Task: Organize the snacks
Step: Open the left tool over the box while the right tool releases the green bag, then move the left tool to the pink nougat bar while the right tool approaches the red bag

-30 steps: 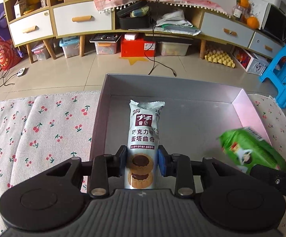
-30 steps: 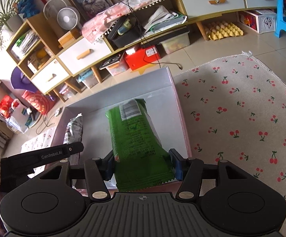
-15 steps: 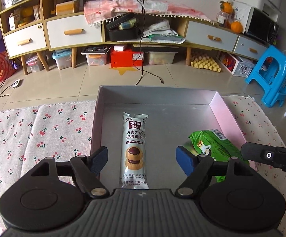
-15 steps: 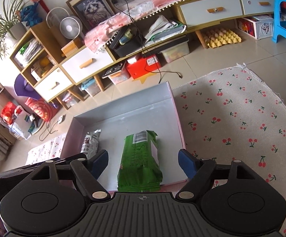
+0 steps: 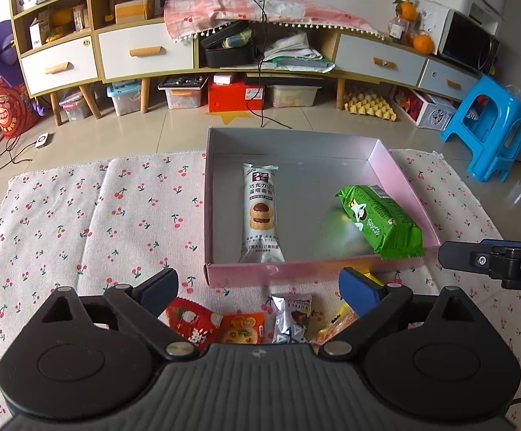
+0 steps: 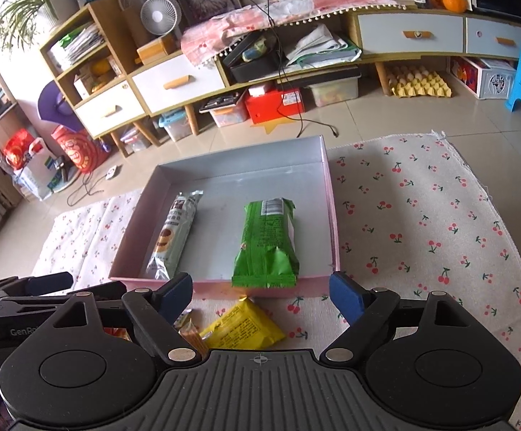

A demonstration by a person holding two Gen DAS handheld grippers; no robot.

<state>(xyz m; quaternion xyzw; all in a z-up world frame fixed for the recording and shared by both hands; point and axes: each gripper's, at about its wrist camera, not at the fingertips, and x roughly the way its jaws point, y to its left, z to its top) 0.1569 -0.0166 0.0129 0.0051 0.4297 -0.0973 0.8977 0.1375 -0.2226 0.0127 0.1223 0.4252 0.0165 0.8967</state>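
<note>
From your left wrist camera, your left gripper has just been spreading its jaws and stands wide with nothing gripped, above the small packets on the cherry-print cloth, while the long biscuit pack and the green snack bag lie apart inside the pink-walled box, the green one near the right wall. From your right wrist camera, your right gripper has likewise just been opening and holds nothing, hanging above a yellow packet on the cloth just outside the box's near wall, with the green bag's crimped end resting against that wall.
</note>
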